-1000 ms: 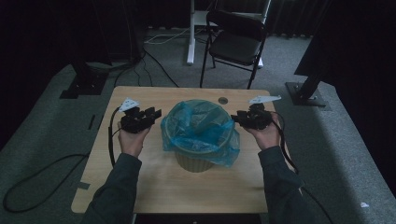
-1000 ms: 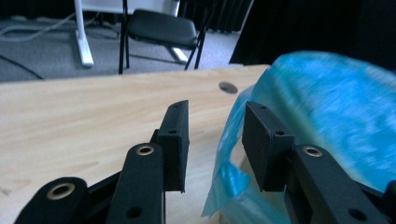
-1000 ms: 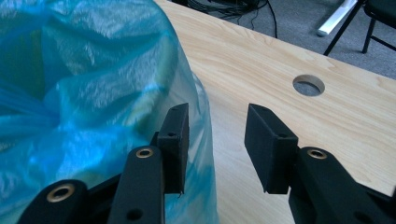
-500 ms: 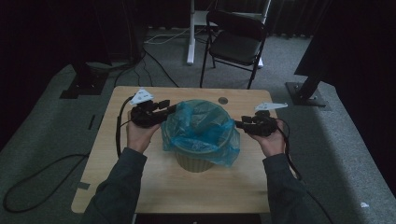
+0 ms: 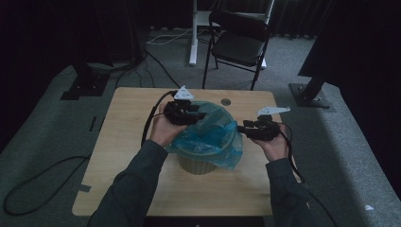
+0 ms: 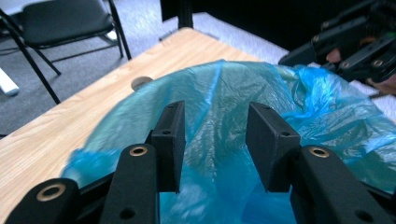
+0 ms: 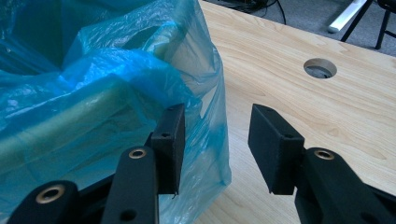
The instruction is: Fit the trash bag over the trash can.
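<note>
Currently left gripper hangs over the bin mouth's far-left rim, jaws just opened wider, gripping nothing; blue bag lines the bin, draped over its rim. Right gripper sits just right of the bag, jaws opening, empty. Bin mid-table.

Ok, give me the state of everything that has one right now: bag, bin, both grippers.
blue bag: lining the bin, edge folded over the rim, crumpled
bin: upright on the table
left gripper: open above the bag, jaws just opening, nothing gripped
right gripper: open beside the bag, jaws just opening, nothing gripped
</note>
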`<state>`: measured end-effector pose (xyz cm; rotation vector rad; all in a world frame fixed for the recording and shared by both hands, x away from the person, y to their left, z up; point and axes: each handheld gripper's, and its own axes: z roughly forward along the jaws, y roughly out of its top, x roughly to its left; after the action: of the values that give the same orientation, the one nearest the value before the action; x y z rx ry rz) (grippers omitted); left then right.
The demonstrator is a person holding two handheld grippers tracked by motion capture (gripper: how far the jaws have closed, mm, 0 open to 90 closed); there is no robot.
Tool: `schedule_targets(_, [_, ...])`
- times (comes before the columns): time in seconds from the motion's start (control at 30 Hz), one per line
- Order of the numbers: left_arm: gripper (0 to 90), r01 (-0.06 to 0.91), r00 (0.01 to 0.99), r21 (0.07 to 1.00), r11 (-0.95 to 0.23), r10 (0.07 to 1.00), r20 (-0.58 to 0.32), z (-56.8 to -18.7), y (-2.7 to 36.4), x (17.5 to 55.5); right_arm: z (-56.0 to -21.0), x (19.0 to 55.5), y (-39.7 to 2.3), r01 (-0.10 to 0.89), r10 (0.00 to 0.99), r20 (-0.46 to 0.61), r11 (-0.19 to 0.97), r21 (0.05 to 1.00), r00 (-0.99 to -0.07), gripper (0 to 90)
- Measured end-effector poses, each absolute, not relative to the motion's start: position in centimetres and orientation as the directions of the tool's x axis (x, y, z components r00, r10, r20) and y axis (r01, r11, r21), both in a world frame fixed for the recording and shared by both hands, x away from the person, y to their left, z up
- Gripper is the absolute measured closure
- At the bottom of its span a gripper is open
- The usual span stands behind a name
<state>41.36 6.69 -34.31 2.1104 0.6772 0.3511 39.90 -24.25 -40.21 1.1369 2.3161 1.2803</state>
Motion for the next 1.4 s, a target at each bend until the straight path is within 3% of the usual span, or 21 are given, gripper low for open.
schedule_targets(0.27, [55.1,0.312,0.837,0.711,-0.631,0.536,0.109,-34.6,4.2,41.9,-40.3,39.9,-24.1,0.509,0.733,0.141,0.307,0.804,-0.665,55.5])
schedule_targets(0.67, [53.2,0.314,0.851,0.645,-0.697,0.508,0.136,-35.9,1.3,42.7,-40.5,39.9,-23.9,0.506,0.725,0.140,0.315,0.803,-0.674,55.3])
schedule_targets(0.97, [53.1,0.265,0.893,0.623,-0.736,0.431,0.130,-36.3,-0.1,42.2,-40.6,39.8,-23.8,0.505,0.721,0.142,0.316,0.803,-0.678,55.0])
schedule_targets(1.2, [52.3,0.252,0.917,0.677,-0.692,0.395,0.062,-35.8,0.5,42.1,-40.7,39.9,-23.7,0.498,0.714,0.139,0.323,0.805,-0.687,54.5])
schedule_targets(1.4, [51.9,0.264,0.921,0.598,-0.757,0.382,0.077,-36.5,-0.4,42.2,-40.7,39.8,-23.7,0.499,0.713,0.141,0.322,0.805,-0.687,54.3])
